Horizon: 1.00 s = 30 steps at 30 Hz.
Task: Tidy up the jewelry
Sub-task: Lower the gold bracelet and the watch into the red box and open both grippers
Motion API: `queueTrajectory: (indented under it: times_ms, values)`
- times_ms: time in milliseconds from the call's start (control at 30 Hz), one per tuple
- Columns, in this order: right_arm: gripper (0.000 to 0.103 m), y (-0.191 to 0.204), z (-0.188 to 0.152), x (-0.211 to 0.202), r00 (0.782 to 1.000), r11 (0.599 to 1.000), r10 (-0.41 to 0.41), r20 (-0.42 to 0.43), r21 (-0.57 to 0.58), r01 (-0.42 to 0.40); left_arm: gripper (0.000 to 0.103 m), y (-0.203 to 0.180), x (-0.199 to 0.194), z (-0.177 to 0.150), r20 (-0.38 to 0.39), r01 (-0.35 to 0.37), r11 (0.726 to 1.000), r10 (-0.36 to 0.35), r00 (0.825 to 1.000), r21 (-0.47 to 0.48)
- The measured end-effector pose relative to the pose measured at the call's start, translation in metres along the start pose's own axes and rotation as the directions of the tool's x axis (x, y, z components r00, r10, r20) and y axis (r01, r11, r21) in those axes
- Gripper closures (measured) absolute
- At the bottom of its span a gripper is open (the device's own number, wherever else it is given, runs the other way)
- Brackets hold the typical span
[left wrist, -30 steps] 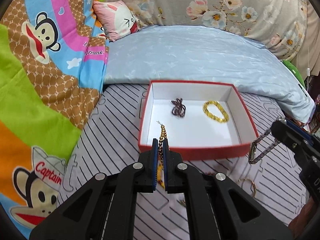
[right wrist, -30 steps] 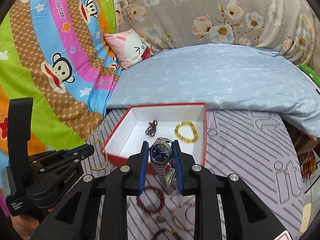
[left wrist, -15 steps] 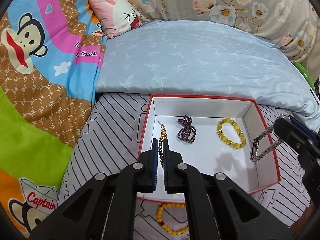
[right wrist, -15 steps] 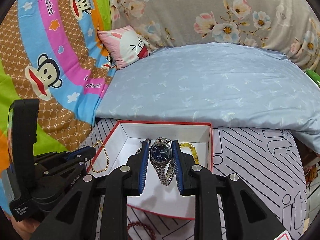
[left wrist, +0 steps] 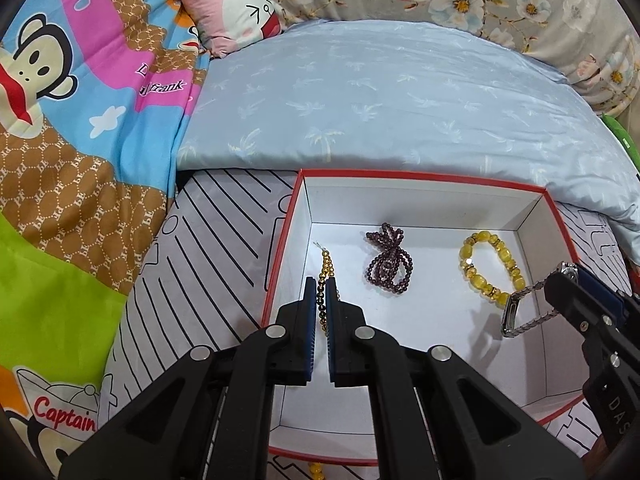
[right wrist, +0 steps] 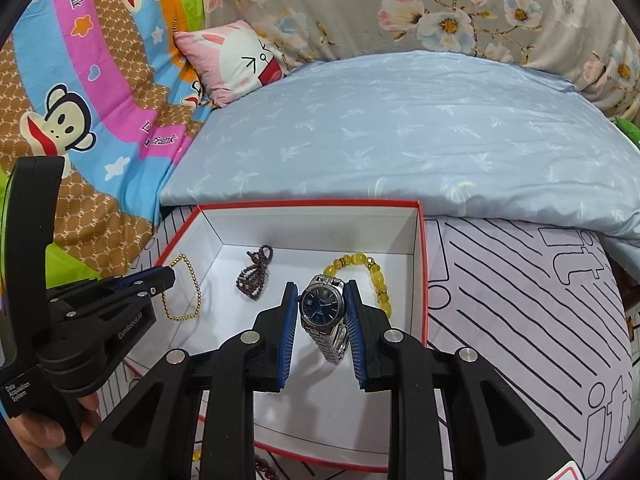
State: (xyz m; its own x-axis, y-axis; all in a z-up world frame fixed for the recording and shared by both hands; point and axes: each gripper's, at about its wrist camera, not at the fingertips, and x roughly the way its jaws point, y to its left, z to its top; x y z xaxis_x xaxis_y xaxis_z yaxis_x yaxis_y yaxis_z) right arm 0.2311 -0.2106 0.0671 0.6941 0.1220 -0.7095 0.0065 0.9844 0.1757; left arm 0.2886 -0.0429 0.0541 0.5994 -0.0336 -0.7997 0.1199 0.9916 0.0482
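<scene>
Left gripper [left wrist: 320, 296]: fingers pressed together on a gold bead chain [left wrist: 325, 268], pinched between the blue pads; seen from the right wrist, the chain hangs in a loop from the tips, just over the box's left wall.
Right gripper [right wrist: 322, 304]: fingers pinch a watch [right wrist: 322, 306] by the sides of its case, dark blue dial facing the camera; the steel band hangs below, over the box floor.
Box [left wrist: 424, 178]: red outside, white inside, open, on a striped mat [left wrist: 208, 248]; both grippers are over it.
Purple beads [left wrist: 388, 258]: bunched on the box floor, toward 12 o'clock of centre, at 1 o'clock from the left gripper's tips.
Yellow bracelet [left wrist: 490, 266]: lies flat on the floor at 3 o'clock of the purple beads, near the right wall; in the right wrist view it sits just behind the watch.
Watch from the left view: at 3 o'clock, the band and open clasp dangle above the floor beside the yellow bracelet; whether they touch it, cannot tell.
Loose pieces: a yellow bead [left wrist: 315, 470] shows at 6 o'clock outside the box's near wall; dark red beads [right wrist: 266, 466] lie there too.
Hand [right wrist: 38, 436]: at 8 o'clock in the right view, wrapped on the left gripper's handle.
Bedding: blue pillow [left wrist: 400, 96] at 12 o'clock behind the box, monkey-print blanket [left wrist: 72, 128] at 9 o'clock, pink cushion [left wrist: 236, 4] at 11 o'clock.
</scene>
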Motion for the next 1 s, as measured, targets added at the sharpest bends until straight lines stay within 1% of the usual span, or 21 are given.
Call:
queueTrajectory:
  times_ms: [300,333,400,433,600,667,700,1000]
  values:
    - [0.079,-0.004,-0.008,0.012,1.000,1.000,-0.006,-0.018,0.005,0.006,0.098,-0.001,0.015,-0.006,-0.016,0.002,1.000,-0.002,1.000,0.004]
    - [0.078,-0.004,-0.008,0.010,1.000,1.000,-0.007,-0.005,0.005,0.007,0.096,-0.001,0.015,-0.006,-0.015,-0.004,1.000,0.004,1.000,0.004]
    - [0.075,-0.003,-0.007,0.007,1.000,1.000,-0.001,0.001,0.009,0.001,0.083,-0.001,0.014,-0.007,-0.007,-0.008,1.000,0.008,1.000,0.004]
    - [0.074,-0.002,-0.005,0.006,1.000,1.000,-0.001,0.005,0.010,0.001,0.077,-0.001,0.013,-0.008,-0.006,0.002,1.000,-0.002,1.000,0.002]
    - [0.071,0.004,-0.005,-0.007,1.000,1.000,0.000,0.023,-0.005,0.000,0.068,-0.004,0.004,-0.010,0.010,0.007,1.000,-0.007,1.000,0.007]
    - [0.068,0.005,-0.006,-0.012,1.000,1.000,0.003,0.027,-0.006,-0.003,0.061,-0.004,-0.001,-0.011,0.020,0.004,1.000,-0.004,1.000,0.007]
    - [0.067,0.006,-0.007,-0.016,1.000,1.000,0.006,0.030,-0.006,-0.005,0.060,-0.004,-0.005,-0.012,0.028,0.002,1.000,-0.002,1.000,0.007]
    - [0.067,0.013,-0.025,-0.050,0.998,1.000,0.001,0.056,-0.018,0.000,0.059,-0.001,-0.038,-0.023,0.059,0.014,1.000,-0.014,0.998,0.000]
